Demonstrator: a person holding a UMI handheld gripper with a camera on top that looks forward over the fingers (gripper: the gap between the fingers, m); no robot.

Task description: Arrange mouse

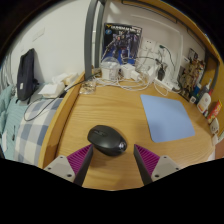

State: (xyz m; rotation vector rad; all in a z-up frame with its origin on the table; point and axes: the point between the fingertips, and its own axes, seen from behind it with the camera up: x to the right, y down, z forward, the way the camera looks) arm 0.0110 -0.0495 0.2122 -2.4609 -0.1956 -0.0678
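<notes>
Your gripper (pixel 112 165) points forward and slightly down, both fingers spread wide apart. The purple pads (pixel 76 159) on their inner faces look at each other across an open gap, pressing on nothing.

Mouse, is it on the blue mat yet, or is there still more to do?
Not yet. The mouse sits on the bare wooden desk, left of the blue mat. The gripper is open, its fingers just short of the mouse and not touching it. Grabbing it and moving it, probably onto the mat, is all still left.
</notes>
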